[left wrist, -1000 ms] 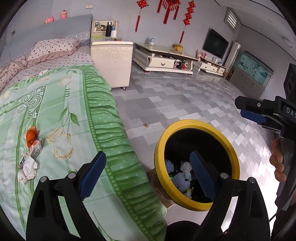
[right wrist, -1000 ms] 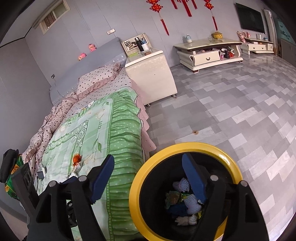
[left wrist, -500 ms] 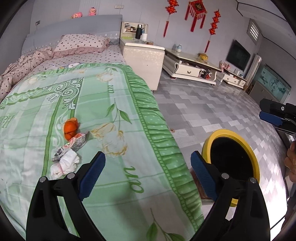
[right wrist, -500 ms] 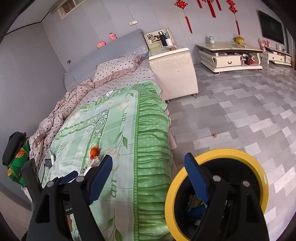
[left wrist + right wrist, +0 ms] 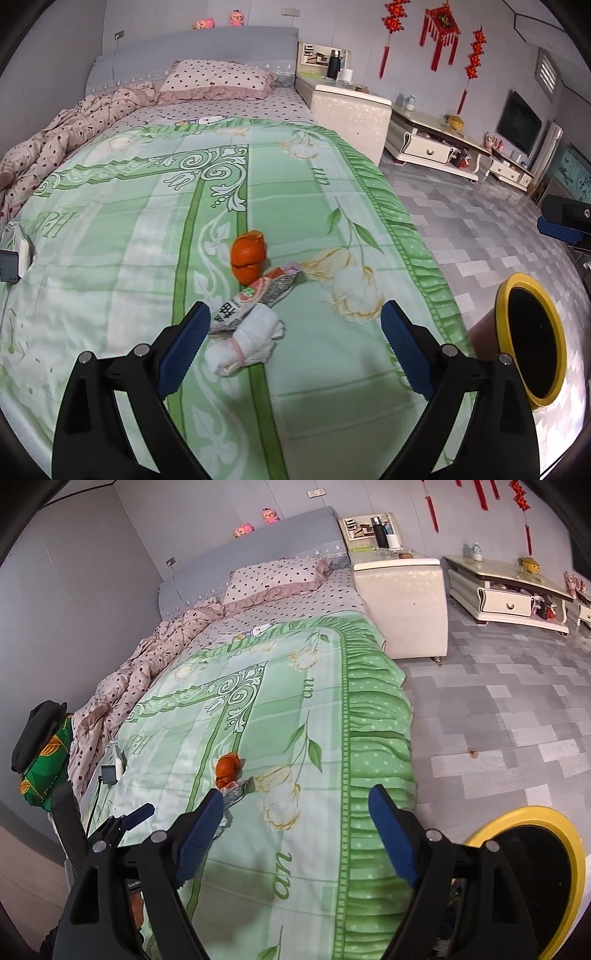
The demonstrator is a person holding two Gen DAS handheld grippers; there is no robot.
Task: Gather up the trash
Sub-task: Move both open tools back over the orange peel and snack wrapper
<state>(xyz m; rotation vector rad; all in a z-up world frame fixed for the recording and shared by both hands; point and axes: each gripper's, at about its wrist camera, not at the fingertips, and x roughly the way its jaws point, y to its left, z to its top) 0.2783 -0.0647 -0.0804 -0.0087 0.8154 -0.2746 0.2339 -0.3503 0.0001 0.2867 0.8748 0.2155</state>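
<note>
Left gripper (image 5: 291,325): jaws spread wide, empty, hovering over the green floral bedspread (image 5: 147,258). Right gripper (image 5: 295,819): jaws also wide, empty, above the bedspread's frilled edge, next to the bin.

Trash sits in one cluster on the bedspread. Nearest the left gripper: a wadded white tissue (image 5: 247,343), lying between the spread fingers, closer to the left one. Touching it on the far side: a printed snack wrapper (image 5: 258,299), flattened, angled toward the upper right. Just beyond: orange peel (image 5: 248,256), standing up, touching the wrapper's far end. In the right wrist view the peel (image 5: 228,768) shows past the left fingertip; the wrapper (image 5: 236,792) is partly hidden there.

Yellow-rimmed black bin (image 5: 532,339) stands on the tiled floor beside the bed, well apart from the cluster.

Farther: polka-dot pillow (image 5: 218,79) at the headboard, cream nightstand (image 5: 347,107) beside it.
</note>
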